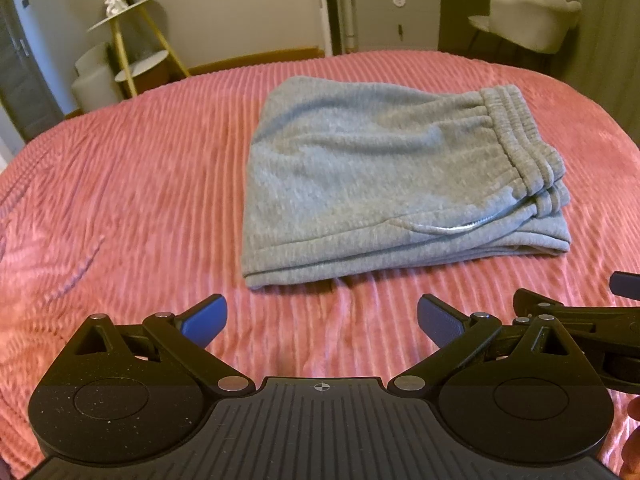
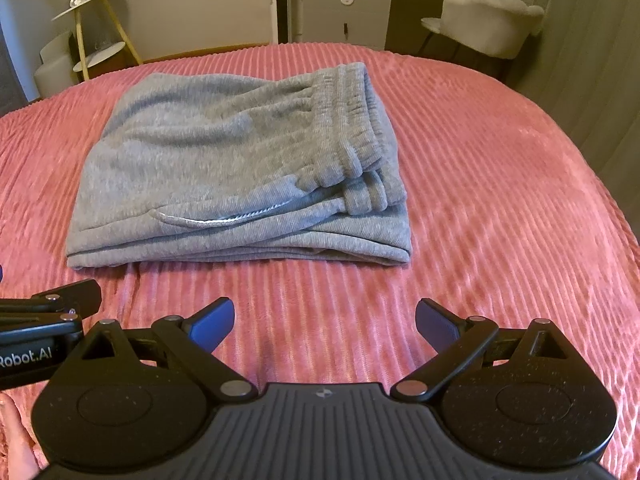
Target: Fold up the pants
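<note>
Both grippers sit low and close to us, side by side over the pink ribbed bedspread (image 1: pixel 120 184). On the left gripper (image 1: pixel 322 320) the blue fingers are spread wide apart with nothing between them, and the right gripper (image 2: pixel 324 320) looks just the same, wide and empty. Straight ahead of them, a little way off and not touching, lie the gray sweatpants (image 1: pixel 360 168). They look already folded into a thick, neat pile, with the stretchy waistband (image 2: pixel 360 128) on the far right side and a shiny pocket zipper (image 2: pixel 208 221) near the front. I think the cloth is soft and floppy, a bit heavy for clothes, and not slippery. It would sag if picked up at one spot, so the best place to grab is the front stacked edge, one gripper at each corner. Nothing lies between the grippers and the pants. Beyond the bed stand a gold shelf stand (image 1: pixel 132 40), a gray cabinet (image 2: pixel 346 16) and a white chair (image 2: pixel 488 24), all well apart.
</note>
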Action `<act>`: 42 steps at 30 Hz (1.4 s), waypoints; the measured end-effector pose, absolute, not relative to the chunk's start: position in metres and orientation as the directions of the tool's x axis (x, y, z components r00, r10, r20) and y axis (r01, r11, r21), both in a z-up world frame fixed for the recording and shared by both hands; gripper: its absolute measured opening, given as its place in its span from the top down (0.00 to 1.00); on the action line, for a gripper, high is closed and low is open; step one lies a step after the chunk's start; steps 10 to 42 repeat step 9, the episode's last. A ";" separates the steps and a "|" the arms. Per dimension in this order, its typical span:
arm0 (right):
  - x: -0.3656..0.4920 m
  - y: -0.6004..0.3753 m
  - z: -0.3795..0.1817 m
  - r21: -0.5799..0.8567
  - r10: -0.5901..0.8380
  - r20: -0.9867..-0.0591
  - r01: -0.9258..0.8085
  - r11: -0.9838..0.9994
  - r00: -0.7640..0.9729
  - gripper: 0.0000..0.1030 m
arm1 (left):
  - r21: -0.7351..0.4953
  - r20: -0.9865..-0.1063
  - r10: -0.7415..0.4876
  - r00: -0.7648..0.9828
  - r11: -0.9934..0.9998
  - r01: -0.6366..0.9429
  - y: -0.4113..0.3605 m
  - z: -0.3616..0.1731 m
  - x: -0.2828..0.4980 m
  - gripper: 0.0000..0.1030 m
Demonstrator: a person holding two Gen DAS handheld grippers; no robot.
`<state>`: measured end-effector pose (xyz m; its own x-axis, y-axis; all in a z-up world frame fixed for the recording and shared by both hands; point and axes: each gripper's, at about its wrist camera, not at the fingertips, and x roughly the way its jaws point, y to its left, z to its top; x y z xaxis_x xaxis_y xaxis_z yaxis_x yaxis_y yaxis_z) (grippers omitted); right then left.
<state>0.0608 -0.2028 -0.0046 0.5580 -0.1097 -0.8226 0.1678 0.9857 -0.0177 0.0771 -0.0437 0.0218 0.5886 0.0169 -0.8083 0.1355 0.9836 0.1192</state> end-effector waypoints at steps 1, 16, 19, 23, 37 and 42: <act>0.061 -0.203 -0.005 -0.017 -0.109 -0.822 0.167 0.986 0.558 0.05 | 0.120 -0.808 0.018 0.589 0.984 0.135 -0.044 0.022 0.077 0.00; 0.062 -0.202 -0.006 -0.017 -0.106 -0.822 0.161 0.987 0.559 0.05 | 0.112 -0.815 0.007 0.580 0.983 0.144 -0.042 0.019 0.078 0.00; 0.062 -0.202 -0.006 -0.017 -0.106 -0.822 0.161 0.987 0.559 0.05 | 0.112 -0.815 0.007 0.580 0.983 0.144 -0.042 0.019 0.078 0.00; 0.062 -0.202 -0.006 -0.017 -0.106 -0.822 0.161 0.987 0.559 0.05 | 0.112 -0.815 0.007 0.580 0.983 0.144 -0.042 0.019 0.078 0.00; 0.062 -0.202 -0.006 -0.017 -0.106 -0.822 0.161 0.987 0.559 0.05 | 0.112 -0.815 0.007 0.580 0.983 0.144 -0.042 0.019 0.078 0.00; 0.062 -0.202 -0.006 -0.017 -0.106 -0.822 0.161 0.987 0.559 0.05 | 0.112 -0.815 0.007 0.580 0.983 0.144 -0.042 0.019 0.078 0.00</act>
